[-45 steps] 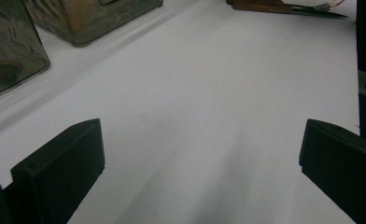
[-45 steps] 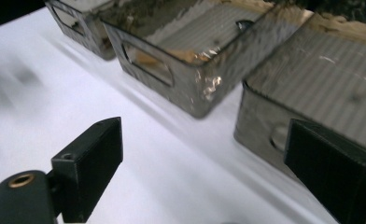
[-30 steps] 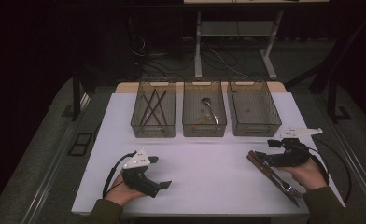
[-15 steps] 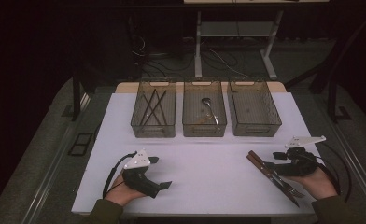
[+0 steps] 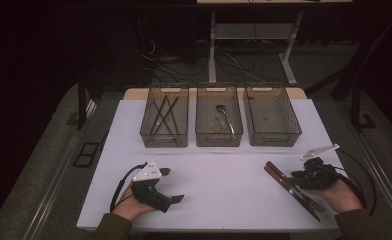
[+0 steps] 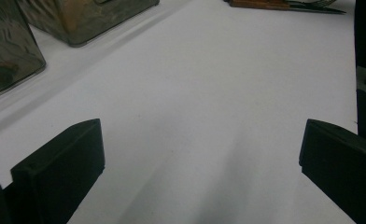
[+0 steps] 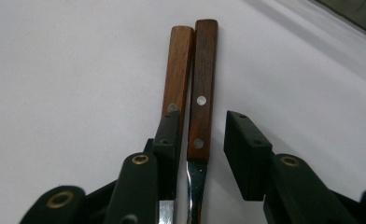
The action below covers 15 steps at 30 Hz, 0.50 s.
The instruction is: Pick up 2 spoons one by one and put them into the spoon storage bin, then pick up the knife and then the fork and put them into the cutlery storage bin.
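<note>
I had the right hand-held gripper (image 5: 304, 176) low over the tabletop (image 5: 224, 180) near its right front corner, jaws astride one of two wooden-handled knives (image 7: 200, 93) lying side by side there, handles touching and angled toward the tabletop's middle. The jaws had just been closing. In the right gripper view the left pad sat between the two handles, against the darker handle, while the right pad stood just clear of it, so nothing was clamped yet. The lighter-handled knife (image 7: 176, 70) lay outside the jaws.

My left hand-held gripper (image 5: 171, 186) rested near the left front edge, jaws spread wide over bare tabletop. Along the far edge stood three clear bins: the left one (image 5: 146, 131) with dark sticks, the middle one (image 5: 199, 131) with a spoon (image 5: 225, 117).
</note>
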Tool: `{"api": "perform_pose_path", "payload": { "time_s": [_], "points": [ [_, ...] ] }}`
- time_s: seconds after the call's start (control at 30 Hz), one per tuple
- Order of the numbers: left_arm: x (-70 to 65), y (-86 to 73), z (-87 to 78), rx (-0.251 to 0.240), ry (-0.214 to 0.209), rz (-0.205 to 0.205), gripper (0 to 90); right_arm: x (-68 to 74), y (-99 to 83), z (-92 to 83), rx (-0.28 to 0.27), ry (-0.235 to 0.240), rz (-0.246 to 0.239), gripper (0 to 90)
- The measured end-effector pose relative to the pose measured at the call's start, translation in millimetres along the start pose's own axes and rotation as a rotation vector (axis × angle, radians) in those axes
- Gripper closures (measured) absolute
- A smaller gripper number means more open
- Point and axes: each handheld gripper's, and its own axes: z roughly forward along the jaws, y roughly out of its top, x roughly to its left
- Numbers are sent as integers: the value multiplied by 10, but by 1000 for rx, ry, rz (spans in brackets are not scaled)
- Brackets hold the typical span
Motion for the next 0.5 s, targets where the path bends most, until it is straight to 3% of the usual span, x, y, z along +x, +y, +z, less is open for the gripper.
{"api": "perform_pose_path", "payload": {
  "time_s": [0.5],
  "points": [
    [-11,3,2,2,2,0,0,-7,-1,99,72,2,-13,723]
  ]
}}
